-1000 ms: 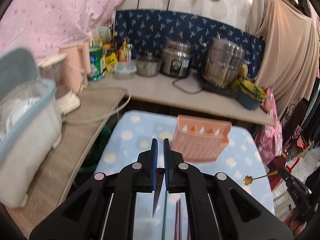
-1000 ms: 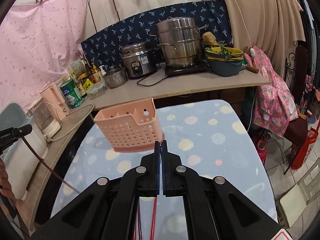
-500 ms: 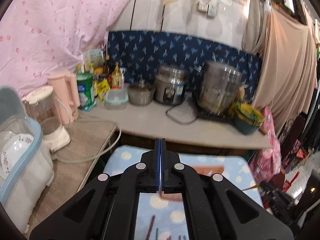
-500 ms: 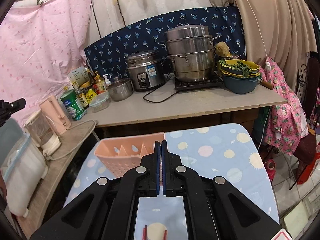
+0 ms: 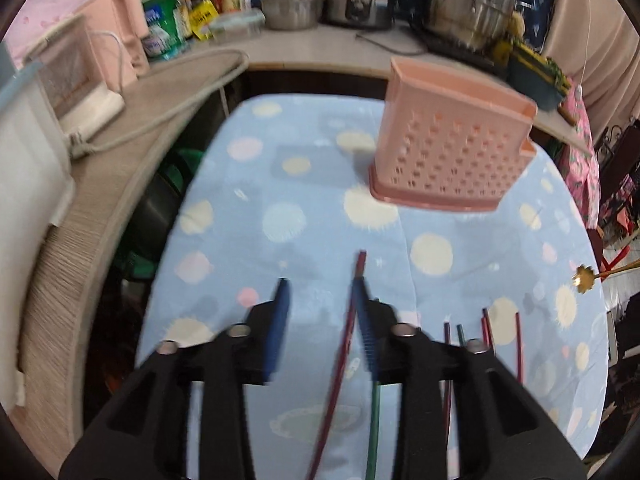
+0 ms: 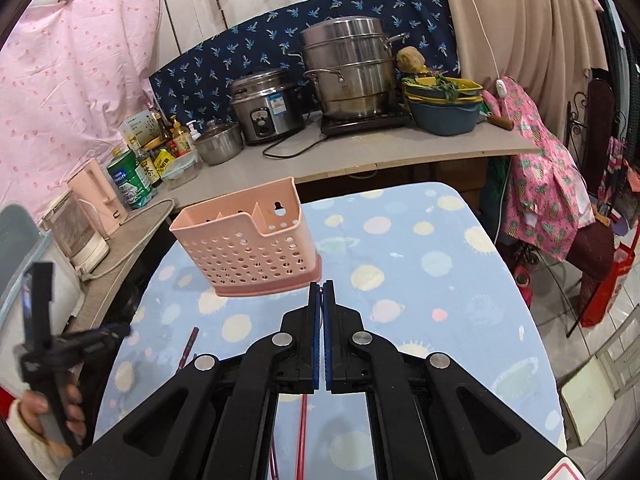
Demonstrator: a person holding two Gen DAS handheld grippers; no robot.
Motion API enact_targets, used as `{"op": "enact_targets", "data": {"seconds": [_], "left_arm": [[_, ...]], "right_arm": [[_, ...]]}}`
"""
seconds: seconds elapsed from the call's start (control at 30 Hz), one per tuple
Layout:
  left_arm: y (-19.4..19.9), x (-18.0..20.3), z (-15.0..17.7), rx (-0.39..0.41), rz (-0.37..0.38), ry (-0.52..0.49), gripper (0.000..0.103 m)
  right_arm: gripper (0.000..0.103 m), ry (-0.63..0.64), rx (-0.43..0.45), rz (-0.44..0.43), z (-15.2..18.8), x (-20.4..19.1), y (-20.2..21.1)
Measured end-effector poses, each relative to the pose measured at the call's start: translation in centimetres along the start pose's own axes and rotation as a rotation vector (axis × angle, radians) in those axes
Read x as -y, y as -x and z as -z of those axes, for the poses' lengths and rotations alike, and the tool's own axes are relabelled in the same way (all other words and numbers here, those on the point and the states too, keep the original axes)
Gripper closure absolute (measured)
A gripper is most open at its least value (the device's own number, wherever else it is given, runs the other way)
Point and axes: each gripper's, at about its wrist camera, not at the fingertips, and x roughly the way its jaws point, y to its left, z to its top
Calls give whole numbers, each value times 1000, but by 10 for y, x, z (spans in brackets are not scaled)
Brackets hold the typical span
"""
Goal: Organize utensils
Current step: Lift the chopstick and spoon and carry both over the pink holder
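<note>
Left gripper [image 5: 320, 312] jaws had just been opening, spread over a maroon chopstick [image 5: 344, 344]; right gripper [image 6: 321, 332] jaws pressed together, nothing visibly pinched.

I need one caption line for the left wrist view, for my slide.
Open left hand-held gripper above a dark red chopstick on the dotted blue tablecloth, pink utensil holder beyond.

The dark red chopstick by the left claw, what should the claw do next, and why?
Probably shift a little toward the dark red chopstick so it sits midway between the fingers, then close. The left claw has just been opening and is open over the blue dotted tablecloth. The chopstick lies against its right finger, not pinched. The pink utensil holder stands ahead, nothing showing above its rim.
</note>
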Motion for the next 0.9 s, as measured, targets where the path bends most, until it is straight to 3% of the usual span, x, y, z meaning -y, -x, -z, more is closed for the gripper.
{"op": "enact_targets", "data": {"seconds": [0.07,0.47,0.57,0.7,0.9], "left_arm": [[-15,7,5,-25,3,-9,60],[-97,25,2,-140,3,-18,61],[-100,29,0,-129,-4,-27,66],[-102,30,-3,-122,-1,-34,94],[-96,28,-11,-115,21,-22,96]], "right_arm": [[101,-7,-2,5,0,2,2],[101,-9,-15,10,-4,3,-16],[101,-8,-19,7,-4,3,-22],[101,-9,-30,4,-3,1,-28],[101,-9,-46,-2,1,-1,-31]]}}
